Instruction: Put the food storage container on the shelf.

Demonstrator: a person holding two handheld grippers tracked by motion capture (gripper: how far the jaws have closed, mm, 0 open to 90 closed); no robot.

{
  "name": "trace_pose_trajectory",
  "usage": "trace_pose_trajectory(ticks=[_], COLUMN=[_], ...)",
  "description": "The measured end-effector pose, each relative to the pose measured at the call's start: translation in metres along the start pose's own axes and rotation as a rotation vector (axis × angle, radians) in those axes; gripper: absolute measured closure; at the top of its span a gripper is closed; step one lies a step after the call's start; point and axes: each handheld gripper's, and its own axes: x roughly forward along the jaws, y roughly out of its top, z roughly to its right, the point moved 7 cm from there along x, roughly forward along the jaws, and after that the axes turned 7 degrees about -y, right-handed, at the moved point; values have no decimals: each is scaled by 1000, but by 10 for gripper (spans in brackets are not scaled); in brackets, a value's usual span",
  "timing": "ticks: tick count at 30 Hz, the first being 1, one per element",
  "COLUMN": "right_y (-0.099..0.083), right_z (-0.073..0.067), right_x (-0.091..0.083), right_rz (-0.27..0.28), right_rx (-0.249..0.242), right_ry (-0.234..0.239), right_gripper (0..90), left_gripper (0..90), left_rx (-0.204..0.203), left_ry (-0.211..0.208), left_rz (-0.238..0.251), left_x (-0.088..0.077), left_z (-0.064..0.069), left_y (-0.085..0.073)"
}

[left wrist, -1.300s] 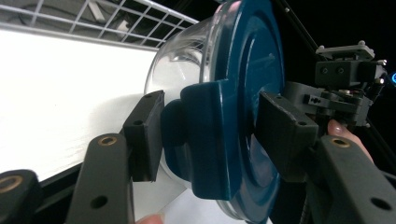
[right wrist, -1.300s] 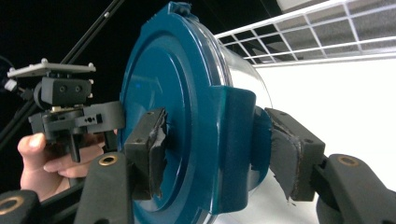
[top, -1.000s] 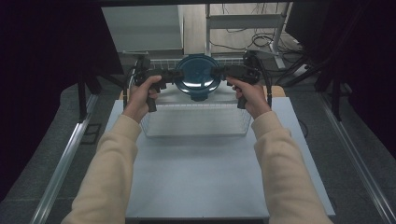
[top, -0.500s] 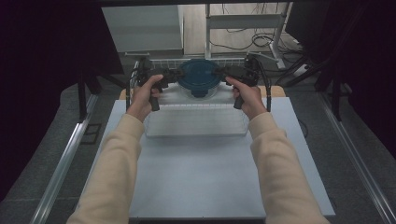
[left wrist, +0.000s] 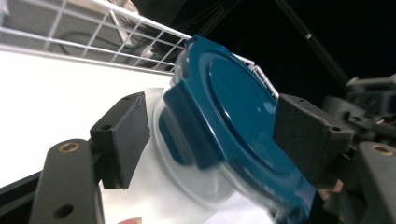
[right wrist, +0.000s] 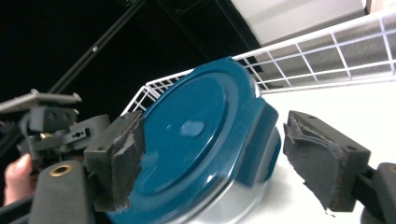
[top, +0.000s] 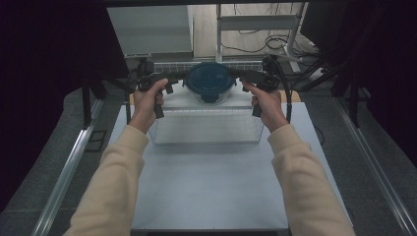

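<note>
Lidded container [top: 210, 82] above wire basket [top: 206, 129], between both hand-held grippers.

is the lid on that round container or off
On. The blue lid sits on the clear round container, and its side latch is folded down over the rim in both gripper views.

Container [left wrist: 219, 140] base blurred; lower rim cut off.

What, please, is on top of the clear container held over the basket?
A blue lid sits on the container, with a latch flap folded down its side. Whether the container holds anything cannot be seen: the lid covers it.
</note>
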Motion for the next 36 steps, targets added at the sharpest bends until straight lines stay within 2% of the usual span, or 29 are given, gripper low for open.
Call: trace_pose_trajectory(ticks=[5,10,11,15,19,22,26,29,32,35,36], right_y=[-12,-24,-31,-56,-87,-112,-145,-169,-187,-202,-209], right_z=[-6,-4,-4,-3,-1,7,26,43,61,78,85], right_x=[-19,-36,-42,-61,-83,-97,-107,-113,-117,-120,-119], right_rz=[19,32,30,23,31,30,1,-32,-58,-70,-93], right_rx=[-137,-219,-258,-355,-457,-518,-526,-515,-501,-472,-460], right_ry=[-16,-27,-27,-34,-67,-100,-129,-133,-149,-166,-176], right_gripper=[202,203,203,185,180,179,177,172,171,172,171], left_gripper=[257,258,260,260,256,249,249,253,250,250,247], left_rx=[70,163,174,219,248,270,298,285,290,280,273], left_ry=[-14,2,4,11,21,45,80,77,106,133,141], left_rz=[-14,-36,-36,-68,-97,-123,-144,-145,-175,-207,-219], left_x=[-20,-40,-43,-54,-65,-72,-77,-82,-85,-86,-86], left_z=[15,29,31,35,33,27,19,12,1,-10,-14], left_y=[-14,-33,-37,-67,-100,-133,-167,-190,-213,-229,-233])
